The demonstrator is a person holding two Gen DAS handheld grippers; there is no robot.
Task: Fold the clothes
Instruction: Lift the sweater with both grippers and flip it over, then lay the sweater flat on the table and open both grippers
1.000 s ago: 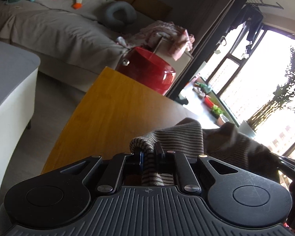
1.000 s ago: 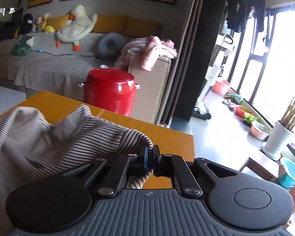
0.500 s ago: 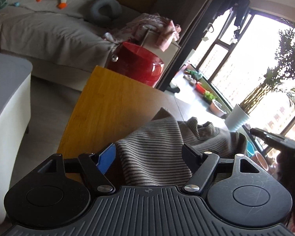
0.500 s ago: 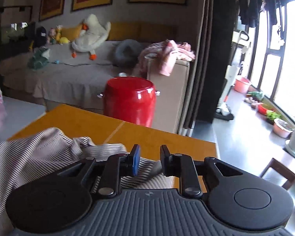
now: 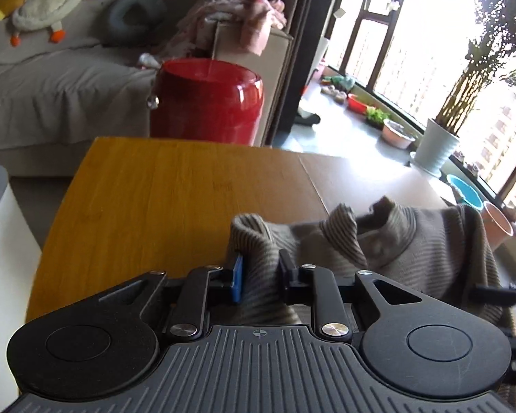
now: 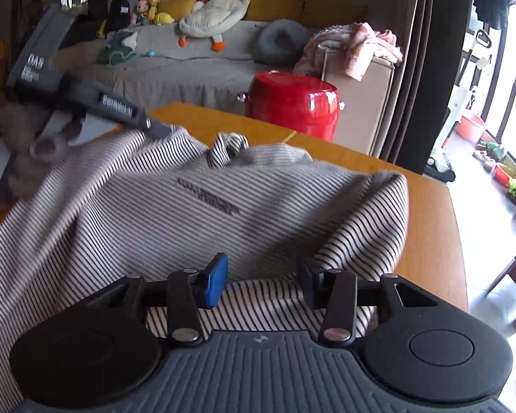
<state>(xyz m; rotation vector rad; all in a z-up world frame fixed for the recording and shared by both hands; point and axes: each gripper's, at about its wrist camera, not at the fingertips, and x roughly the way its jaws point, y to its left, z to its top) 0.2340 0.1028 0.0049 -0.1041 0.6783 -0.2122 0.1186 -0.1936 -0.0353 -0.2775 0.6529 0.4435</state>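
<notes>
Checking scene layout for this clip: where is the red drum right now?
In both wrist views the red drum stands on the floor just beyond the wooden table's far edge, in front of the sofa.

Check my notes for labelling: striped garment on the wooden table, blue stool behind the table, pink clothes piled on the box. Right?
Not quite: the stool behind the wooden table is red, not blue, as the right wrist view shows. The striped garment and the pink clothes on the box are as noted.
</notes>
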